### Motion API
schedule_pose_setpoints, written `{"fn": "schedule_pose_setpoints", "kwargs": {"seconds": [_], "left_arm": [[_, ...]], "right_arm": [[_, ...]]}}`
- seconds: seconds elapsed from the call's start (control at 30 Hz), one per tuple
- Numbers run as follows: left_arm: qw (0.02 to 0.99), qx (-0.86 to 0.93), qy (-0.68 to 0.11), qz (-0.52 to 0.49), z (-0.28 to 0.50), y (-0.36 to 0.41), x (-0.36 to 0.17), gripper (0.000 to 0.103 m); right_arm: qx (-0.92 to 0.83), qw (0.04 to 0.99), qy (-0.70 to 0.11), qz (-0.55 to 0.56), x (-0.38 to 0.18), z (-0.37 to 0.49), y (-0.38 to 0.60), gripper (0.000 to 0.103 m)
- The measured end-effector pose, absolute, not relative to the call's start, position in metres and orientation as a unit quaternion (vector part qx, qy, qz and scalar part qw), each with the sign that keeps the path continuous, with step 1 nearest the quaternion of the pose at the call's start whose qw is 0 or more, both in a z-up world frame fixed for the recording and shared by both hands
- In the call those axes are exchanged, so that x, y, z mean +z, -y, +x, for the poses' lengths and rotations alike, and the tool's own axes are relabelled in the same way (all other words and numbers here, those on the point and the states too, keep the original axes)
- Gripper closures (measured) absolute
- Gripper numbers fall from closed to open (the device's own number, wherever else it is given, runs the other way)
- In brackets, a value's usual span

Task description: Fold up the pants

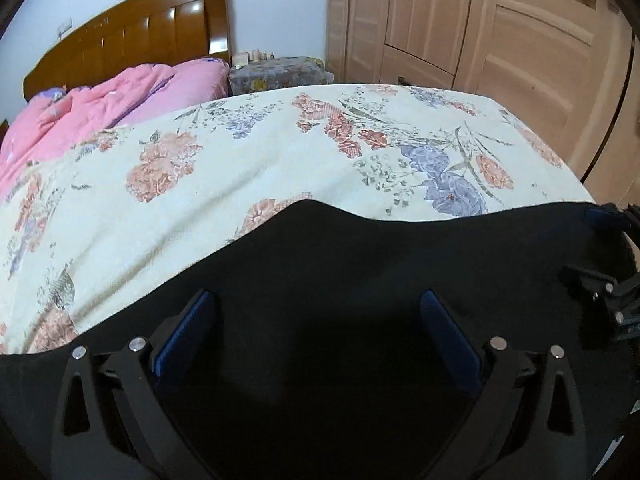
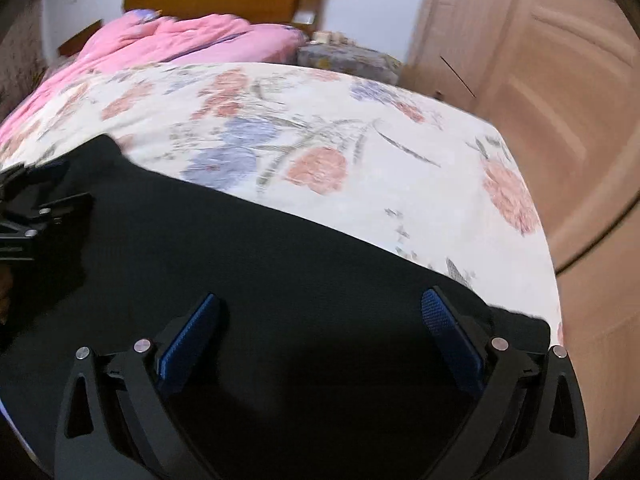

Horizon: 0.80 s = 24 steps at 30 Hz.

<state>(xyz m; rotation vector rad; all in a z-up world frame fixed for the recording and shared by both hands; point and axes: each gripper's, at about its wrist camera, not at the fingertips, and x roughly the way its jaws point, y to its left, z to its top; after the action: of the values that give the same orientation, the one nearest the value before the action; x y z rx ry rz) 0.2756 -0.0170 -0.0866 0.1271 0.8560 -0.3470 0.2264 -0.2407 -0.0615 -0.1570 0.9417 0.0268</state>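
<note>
Black pants (image 1: 328,256) lie spread on the floral bedspread (image 1: 240,160), filling the near part of both views. My left gripper (image 1: 318,300) is open just above the black cloth, blue pads wide apart, nothing between them. The right gripper (image 1: 600,292) shows at the right edge of the left wrist view. In the right wrist view the pants (image 2: 260,264) reach the bed's right edge. My right gripper (image 2: 320,304) is open over them, with nothing held. At the left edge of that view sits the left gripper (image 2: 36,216), over the cloth.
A pink quilt (image 1: 100,108) is bunched at the head of the bed under a wooden headboard (image 1: 132,36). A covered nightstand (image 1: 280,72) with small items stands beyond the bed. Wooden wardrobe doors (image 1: 460,20) line the right side, close to the bed's edge (image 2: 532,240).
</note>
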Motion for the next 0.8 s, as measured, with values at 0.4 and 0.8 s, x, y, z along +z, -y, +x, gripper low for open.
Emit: {"fn": "schedule_pose_setpoints", "kwargs": {"seconds": [0.4, 0.8], "left_arm": [[0.894, -0.157, -0.413, 0.068, 0.27, 0.013, -0.083, 0.001], [0.91, -0.137, -0.392, 0.02, 0.104, -0.058, -0.065, 0.002]], "right_arm": [[0.021, 0.892, -0.45, -0.031, -0.056, 0.227, 0.25, 0.005], [0.095, 0.917, -0.387, -0.015, -0.047, 0.065, 0.212, 0.005]]}}
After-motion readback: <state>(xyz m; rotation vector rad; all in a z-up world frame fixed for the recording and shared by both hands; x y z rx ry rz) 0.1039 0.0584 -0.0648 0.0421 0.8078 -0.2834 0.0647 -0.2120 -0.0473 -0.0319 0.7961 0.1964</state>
